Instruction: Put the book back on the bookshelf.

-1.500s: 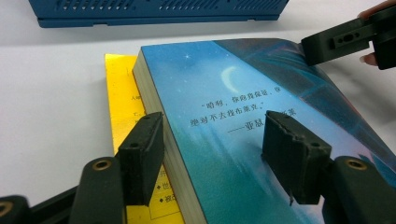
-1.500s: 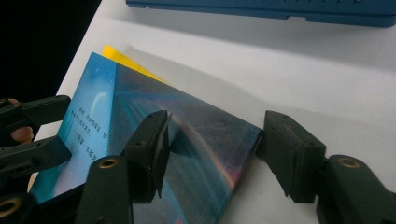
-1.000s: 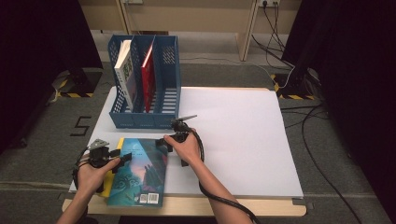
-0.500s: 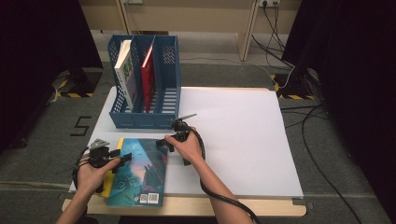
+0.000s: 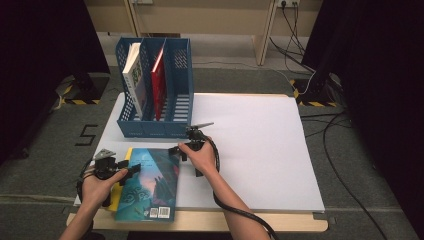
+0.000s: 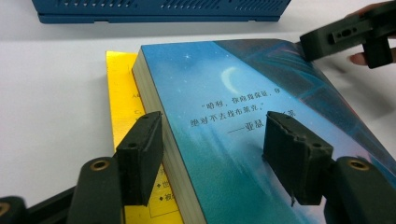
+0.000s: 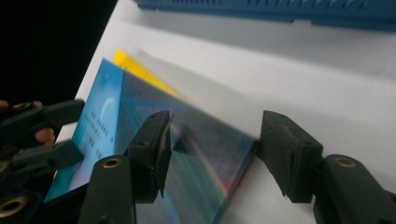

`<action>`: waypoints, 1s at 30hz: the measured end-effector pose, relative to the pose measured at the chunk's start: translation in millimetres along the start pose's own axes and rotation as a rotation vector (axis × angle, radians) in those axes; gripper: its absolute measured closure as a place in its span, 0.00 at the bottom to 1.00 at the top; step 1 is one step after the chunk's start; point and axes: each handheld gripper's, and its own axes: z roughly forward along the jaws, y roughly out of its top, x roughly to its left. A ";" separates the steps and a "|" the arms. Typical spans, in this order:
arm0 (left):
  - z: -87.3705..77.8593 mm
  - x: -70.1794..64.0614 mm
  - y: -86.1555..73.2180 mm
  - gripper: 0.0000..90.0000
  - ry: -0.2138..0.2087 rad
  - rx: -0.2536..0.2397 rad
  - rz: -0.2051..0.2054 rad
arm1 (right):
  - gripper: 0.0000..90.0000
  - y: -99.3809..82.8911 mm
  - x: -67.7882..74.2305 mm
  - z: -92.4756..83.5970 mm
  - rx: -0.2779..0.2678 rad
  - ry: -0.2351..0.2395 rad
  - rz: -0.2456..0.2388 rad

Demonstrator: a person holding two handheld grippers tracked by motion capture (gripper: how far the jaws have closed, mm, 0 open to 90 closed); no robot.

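The blue book point(image 5: 148, 182) lies flat on the white surface point(image 5: 260, 150), on top of a yellow book point(image 5: 121, 182) whose edge shows along its left side. Both sit just in front of the blue rack point(image 5: 155, 87), which holds a white book point(image 5: 134, 75) and a red book point(image 5: 158, 75) upright in separate slots.

The left gripper point(image 5: 131, 168) rests at the blue book's left edge. In the left gripper view its fingers point(image 6: 140, 156) are spread apart: one hangs beside the page edge, over the yellow book, the other stands over the cover. The book's edge lies between them, but neither pad presses on it.

The right gripper point(image 5: 179, 152) sits at the blue book's far right corner. In the right gripper view that corner point(image 7: 233, 154) lies between its fingers point(image 7: 152, 151), one over the cover and the other out over the bare surface, just beside the corner. These fingers have just been closing a little, yet they remain wide and released, gripping nothing.

The right gripper's tip also shows beyond the left fingers, at the top right of the left gripper view point(image 6: 345, 37).
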 end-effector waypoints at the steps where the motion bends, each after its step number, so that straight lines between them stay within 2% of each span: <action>1: 0.3 0.8 -0.3 0.40 -0.005 0.000 -0.006 | 0.50 -0.1 0.4 0.6 0.001 0.003 0.010; 4: 0.9 2.4 -1.5 0.38 -0.013 -0.002 -0.027 | 0.50 0.2 3.4 1.6 0.004 -0.007 0.026; 6: 0.9 2.6 -1.9 0.38 -0.013 -0.004 -0.030 | 0.50 0.8 3.2 1.8 0.007 -0.010 0.011; 8: 0.6 2.6 -2.2 0.38 -0.012 -0.004 -0.034 | 0.51 0.9 2.4 0.9 0.015 -0.004 0.020; 11: -0.4 2.4 -2.7 0.39 -0.013 -0.002 -0.029 | 0.51 0.5 1.7 -0.5 0.027 0.004 0.035; 14: -1.2 1.6 -2.4 0.39 -0.012 0.004 -0.023 | 0.49 0.5 3.7 0.6 0.027 -0.005 0.017; 18: -1.1 -0.4 -1.8 0.39 0.000 0.008 -0.006 | 0.50 0.1 4.5 0.2 0.025 -0.012 0.026; 23: -1.5 0.5 -2.0 0.40 -0.003 0.014 -0.023 | 0.59 2.7 9.3 -7.7 0.019 -0.032 0.016; 26: -1.4 -0.2 -2.4 0.40 -0.001 0.011 -0.030 | 0.64 4.5 10.4 -12.9 0.014 -0.022 0.017; 30: -1.2 -1.2 -2.9 0.40 0.002 0.011 -0.026 | 0.65 3.2 6.1 -14.2 0.025 -0.005 0.042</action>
